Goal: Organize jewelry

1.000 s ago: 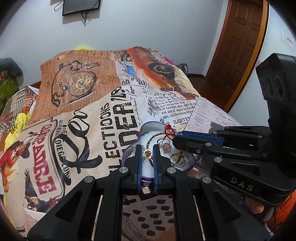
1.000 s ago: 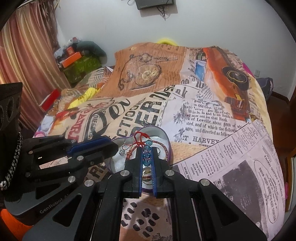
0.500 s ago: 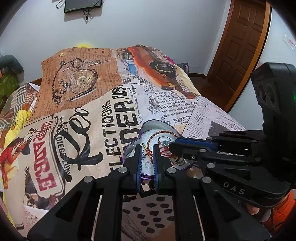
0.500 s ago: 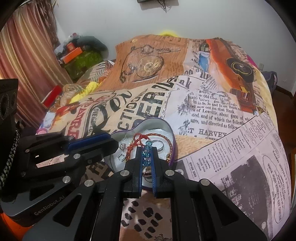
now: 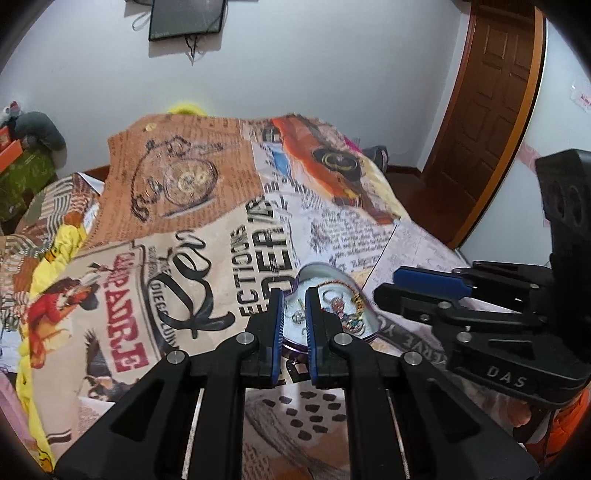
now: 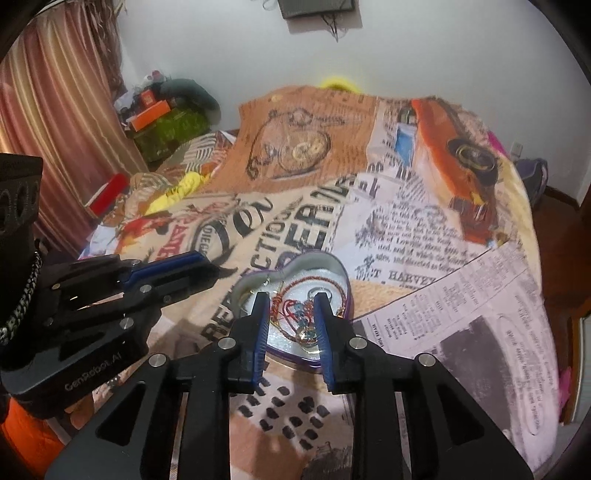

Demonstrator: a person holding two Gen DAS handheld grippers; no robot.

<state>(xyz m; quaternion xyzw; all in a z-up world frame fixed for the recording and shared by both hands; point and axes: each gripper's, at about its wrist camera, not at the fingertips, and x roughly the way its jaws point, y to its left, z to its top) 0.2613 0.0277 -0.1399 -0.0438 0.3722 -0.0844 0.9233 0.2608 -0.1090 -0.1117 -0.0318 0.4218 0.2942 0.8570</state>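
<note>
Change since 0.5 s ago: the right gripper (image 6: 291, 301) has spread its fingers apart and let go of the red-and-blue beaded bracelet (image 6: 295, 314), which now lies inside the heart-shaped tin (image 6: 291, 266). The left gripper (image 5: 295, 297) has opened slightly; the thin gold piece it pinched earlier is no longer between its pads. Both grippers have pulled back a little from the tin.

Surface and room: a bed covered by a newspaper-print blanket (image 6: 402, 229) with a pocket-watch panel and an orange car panel. White wall behind, a dark screen (image 5: 186, 18) mounted high, a brown wooden door (image 5: 491, 96) to the right in the left wrist view. Pink striped curtain (image 6: 55, 110) at the left in the right wrist view, clutter beside it.

The tin sits on the blanket near its front edge, directly ahead of both grippers, holding rings (image 5: 334, 306), a beaded chain and the bracelet.

Fingers: right pair clearly apart, empty, tips over the tin's near rim; contact with the rim cannot be told. Left pair a narrow gap apart, holding nothing, tips at the tin's near-left edge.
</note>
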